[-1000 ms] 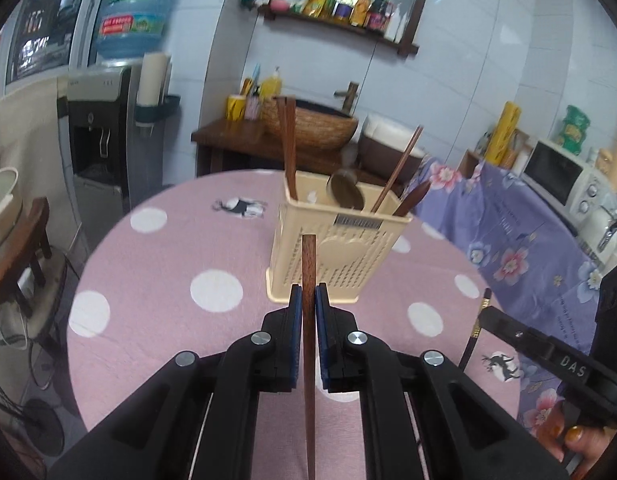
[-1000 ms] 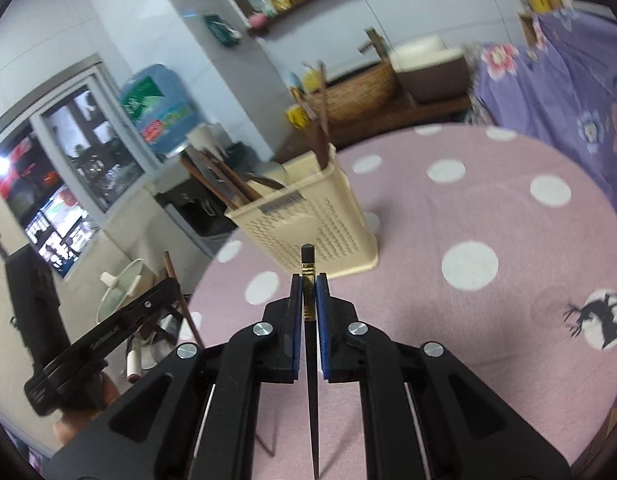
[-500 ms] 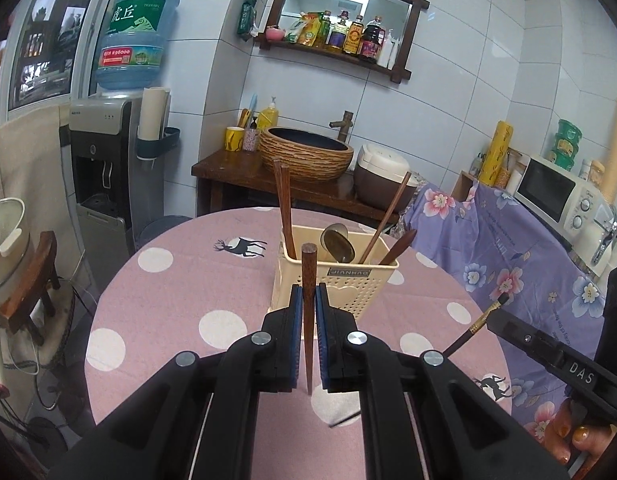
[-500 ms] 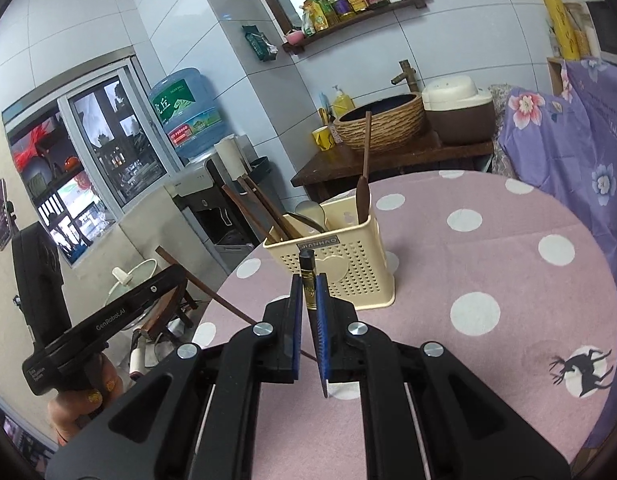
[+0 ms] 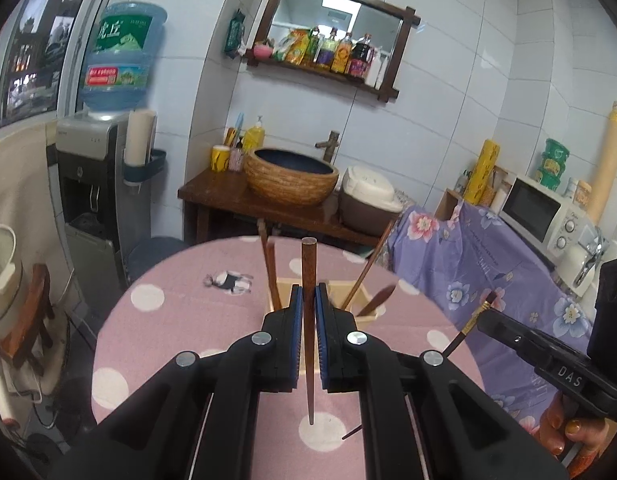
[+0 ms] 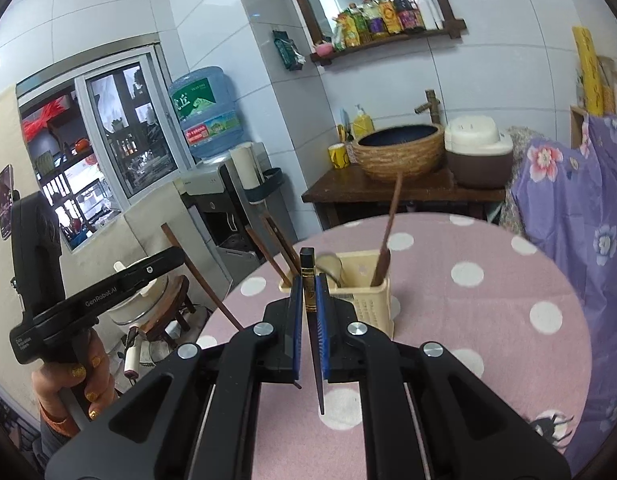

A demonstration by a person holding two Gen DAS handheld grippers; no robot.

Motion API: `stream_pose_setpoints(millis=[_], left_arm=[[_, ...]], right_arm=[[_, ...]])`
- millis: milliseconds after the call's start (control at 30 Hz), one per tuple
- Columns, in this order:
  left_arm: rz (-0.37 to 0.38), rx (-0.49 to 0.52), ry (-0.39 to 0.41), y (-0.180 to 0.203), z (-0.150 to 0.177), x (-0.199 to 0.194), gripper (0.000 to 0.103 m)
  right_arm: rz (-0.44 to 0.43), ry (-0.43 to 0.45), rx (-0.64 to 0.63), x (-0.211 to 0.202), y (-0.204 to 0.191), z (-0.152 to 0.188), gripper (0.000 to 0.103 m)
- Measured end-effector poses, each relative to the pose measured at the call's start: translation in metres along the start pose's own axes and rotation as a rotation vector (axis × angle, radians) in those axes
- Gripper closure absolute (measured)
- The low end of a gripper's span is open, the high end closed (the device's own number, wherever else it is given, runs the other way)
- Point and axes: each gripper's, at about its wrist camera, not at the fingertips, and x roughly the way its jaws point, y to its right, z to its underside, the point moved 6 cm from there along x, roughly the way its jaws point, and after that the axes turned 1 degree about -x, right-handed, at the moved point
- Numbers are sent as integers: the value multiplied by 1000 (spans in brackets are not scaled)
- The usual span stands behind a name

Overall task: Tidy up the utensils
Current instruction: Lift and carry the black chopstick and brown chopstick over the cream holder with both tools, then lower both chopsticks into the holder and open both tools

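My left gripper (image 5: 308,300) is shut on a brown wooden chopstick (image 5: 308,264), held upright with its thin tip hanging above the pink dotted table (image 5: 168,320). My right gripper (image 6: 308,300) is shut on a black chopstick with a gold band (image 6: 307,268), also upright and off the table. A cream utensil basket (image 6: 374,304) stands just beyond both grippers, partly hidden by the fingers in the left wrist view (image 5: 370,315). It holds wooden chopsticks and spoons. Each view shows the other gripper out to the side with its stick.
The round table drops off on all sides. Behind it stand a wooden side table with a woven basin (image 5: 290,178) and a rice cooker (image 5: 368,200). A water dispenser (image 5: 100,184) is at the left, a purple floral cloth (image 5: 488,256) and microwave (image 5: 544,212) at the right.
Both grippers have risen with their chopsticks still clamped. The basket has dropped in both views and now sits partly behind the fingers. The right gripper's view has levelled out.
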Motion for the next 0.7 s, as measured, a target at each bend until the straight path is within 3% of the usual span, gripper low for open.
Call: stream_pose_setpoints(millis=[200, 400, 533, 700], left_arm=[[-22, 14, 90, 16, -70, -13, 95], [-72, 20, 134, 24, -108, 1, 95], [-104, 16, 129, 20, -103, 25, 95], [-132, -6, 88, 7, -75, 63, 95]], right_arm=[[29, 82, -26, -7, -10, -77, 96], [98, 164, -44, 1, -7, -135, 96], [128, 175, -50, 25, 3, -135, 96], [174, 135, -52, 73, 22, -98, 96]])
